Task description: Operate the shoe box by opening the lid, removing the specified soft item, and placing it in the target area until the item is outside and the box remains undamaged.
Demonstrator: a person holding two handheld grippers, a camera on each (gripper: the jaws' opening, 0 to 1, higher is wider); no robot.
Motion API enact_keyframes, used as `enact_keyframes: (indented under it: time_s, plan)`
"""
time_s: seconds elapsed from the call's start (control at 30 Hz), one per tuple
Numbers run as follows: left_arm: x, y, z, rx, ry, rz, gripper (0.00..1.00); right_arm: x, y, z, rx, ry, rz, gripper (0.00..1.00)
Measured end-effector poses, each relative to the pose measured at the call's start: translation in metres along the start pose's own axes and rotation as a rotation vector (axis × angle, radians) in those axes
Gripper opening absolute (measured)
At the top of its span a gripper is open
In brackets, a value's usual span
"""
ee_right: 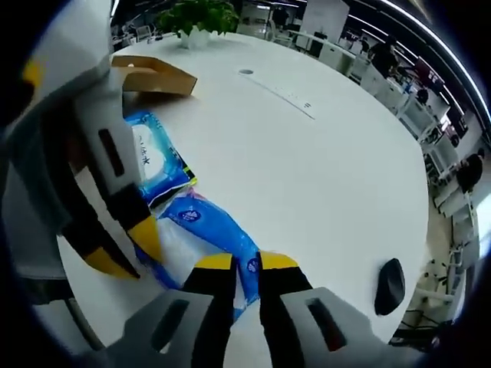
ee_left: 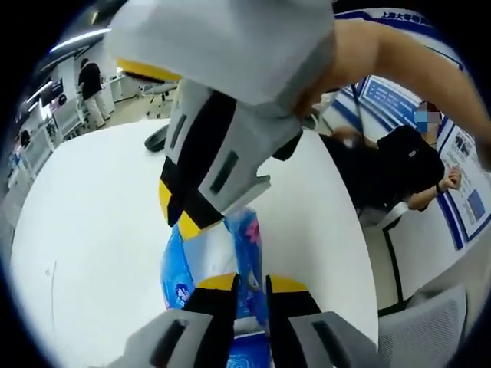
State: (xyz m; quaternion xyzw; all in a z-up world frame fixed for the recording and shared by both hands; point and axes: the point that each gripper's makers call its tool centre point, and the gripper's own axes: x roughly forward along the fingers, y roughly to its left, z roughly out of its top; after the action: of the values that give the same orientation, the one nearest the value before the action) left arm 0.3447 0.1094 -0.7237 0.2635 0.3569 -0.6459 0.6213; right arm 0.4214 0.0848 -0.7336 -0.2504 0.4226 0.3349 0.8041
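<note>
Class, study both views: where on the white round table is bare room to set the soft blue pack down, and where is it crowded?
Bare: white round table between brown cardboard box and black mouse. Crowded: near edge, where both grippers meet the soft blue packs.

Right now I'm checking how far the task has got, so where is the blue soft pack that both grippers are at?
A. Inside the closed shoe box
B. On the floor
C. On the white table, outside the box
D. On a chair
C: the blue soft pack lies on the white table, apart from the brown shoe box, with the right gripper and left gripper closed on its ends.
</note>
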Motion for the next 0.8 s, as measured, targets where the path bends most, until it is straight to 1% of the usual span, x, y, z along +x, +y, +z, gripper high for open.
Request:
enact_keyframes:
  time_s: [0.03, 0.17, 0.3, 0.43, 0.47, 0.57, 0.6, 0.8]
  plan:
    - [-0.002, 0.0, 0.0, 0.0, 0.0, 0.003, 0.17, -0.003, -0.001, 0.001, 0.0, -0.005, -0.011, 0.12]
    - [-0.011, -0.001, 0.0, -0.027, -0.004, 0.019, 0.23, -0.011, 0.0, 0.005, 0.013, -0.023, -0.02, 0.15]
    - [-0.023, -0.002, -0.003, -0.035, -0.013, 0.038, 0.24, -0.021, 0.002, 0.007, 0.012, -0.03, -0.034, 0.21]
    - [-0.035, -0.002, -0.006, -0.053, -0.024, 0.056, 0.27, -0.031, 0.002, 0.011, 0.023, -0.048, -0.057, 0.23]
    - [-0.038, -0.003, -0.006, -0.061, -0.029, 0.06, 0.28, -0.033, 0.002, 0.011, 0.024, -0.051, -0.062, 0.24]
    - [-0.048, -0.005, -0.006, -0.101, -0.071, 0.077, 0.29, -0.041, 0.003, 0.011, 0.031, -0.063, -0.078, 0.27]
    - [-0.05, -0.006, -0.007, -0.109, -0.075, 0.081, 0.3, -0.043, 0.003, 0.011, 0.033, -0.066, -0.083, 0.28]
    - [-0.068, -0.012, -0.016, -0.118, -0.106, 0.119, 0.35, -0.058, 0.011, 0.008, 0.062, -0.084, -0.105, 0.34]
